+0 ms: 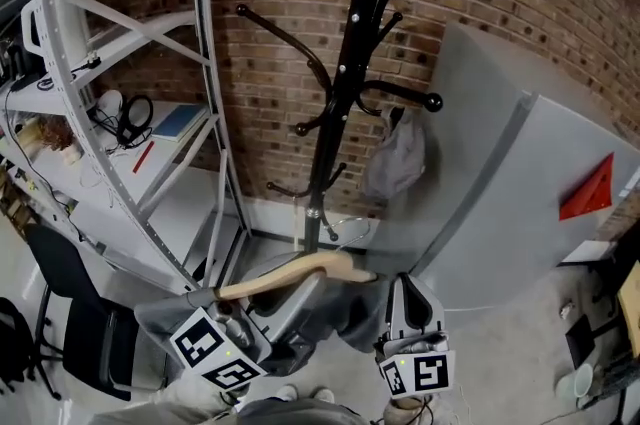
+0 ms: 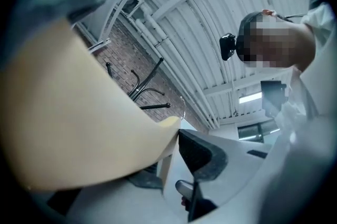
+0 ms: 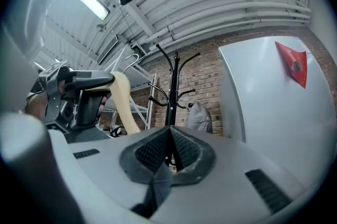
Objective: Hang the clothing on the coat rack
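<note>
Presently: clothing on hanger, held low before the rack

Shelf (image 1: 130,18), left: headphones (image 1: 135,113) and blue book (image 1: 180,121) on its boards.
Rack (image 1: 340,83), centre, against brick wall: one grey cloth (image 1: 397,158) hangs on a right-hand hook.
Left gripper (image 1: 207,296): jaws part-way apart, clamped on the wooden hanger (image 1: 290,275).
Right gripper (image 1: 402,283): jaws almost together, pinching a fold of the clothing (image 1: 345,308).
Clothing: grey, draped from the hanger, below the hooks and short of the rack.
Grey panel (image 1: 520,193) with red triangle (image 1: 590,193), right; black chair (image 1: 70,283), lower left.
The pinched fold shows only in the right gripper view; that view also shows the left gripper on the hanger. In the left gripper view the hanger fills the left side, with the rack beyond.
</note>
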Motion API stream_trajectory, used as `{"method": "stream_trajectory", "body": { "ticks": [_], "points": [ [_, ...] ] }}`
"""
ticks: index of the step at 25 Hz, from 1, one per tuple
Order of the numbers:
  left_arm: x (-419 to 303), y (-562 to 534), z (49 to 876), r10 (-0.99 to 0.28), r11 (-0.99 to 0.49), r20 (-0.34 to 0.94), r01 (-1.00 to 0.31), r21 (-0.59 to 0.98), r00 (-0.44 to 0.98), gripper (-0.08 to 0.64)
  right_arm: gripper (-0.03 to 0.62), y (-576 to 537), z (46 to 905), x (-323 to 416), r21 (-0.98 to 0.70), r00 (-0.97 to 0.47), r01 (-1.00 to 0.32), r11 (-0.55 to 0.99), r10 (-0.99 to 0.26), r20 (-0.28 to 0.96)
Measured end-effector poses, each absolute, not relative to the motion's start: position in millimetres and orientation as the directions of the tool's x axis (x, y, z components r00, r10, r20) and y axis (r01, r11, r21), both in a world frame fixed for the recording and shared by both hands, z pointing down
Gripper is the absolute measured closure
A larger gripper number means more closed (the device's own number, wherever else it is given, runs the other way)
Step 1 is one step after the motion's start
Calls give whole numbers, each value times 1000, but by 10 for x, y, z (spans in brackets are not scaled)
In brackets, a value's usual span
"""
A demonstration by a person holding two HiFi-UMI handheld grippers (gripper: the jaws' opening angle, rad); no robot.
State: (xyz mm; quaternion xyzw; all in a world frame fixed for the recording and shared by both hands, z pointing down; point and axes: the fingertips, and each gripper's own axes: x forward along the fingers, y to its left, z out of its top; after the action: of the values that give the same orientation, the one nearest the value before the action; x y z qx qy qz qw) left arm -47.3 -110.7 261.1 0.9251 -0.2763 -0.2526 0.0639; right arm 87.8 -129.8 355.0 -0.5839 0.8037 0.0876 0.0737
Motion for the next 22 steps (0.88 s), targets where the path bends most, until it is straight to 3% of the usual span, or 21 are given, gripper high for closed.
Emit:
{"method": "stream_trajectory", "body": {
  "ticks": [6, 22],
  "points": [
    [-98, -1240, 2227, -452, -892, -532, -358, 276, 716, 463, 571, -1385, 3174, 1230, 95, -272, -962, 255, -921, -279],
    [528, -1823, 1765, -389, -920, -614, -252, 300, 687, 463, 571, -1592, 2993, 1737, 95, -200, -979, 180, -936, -289]
  ]
}}
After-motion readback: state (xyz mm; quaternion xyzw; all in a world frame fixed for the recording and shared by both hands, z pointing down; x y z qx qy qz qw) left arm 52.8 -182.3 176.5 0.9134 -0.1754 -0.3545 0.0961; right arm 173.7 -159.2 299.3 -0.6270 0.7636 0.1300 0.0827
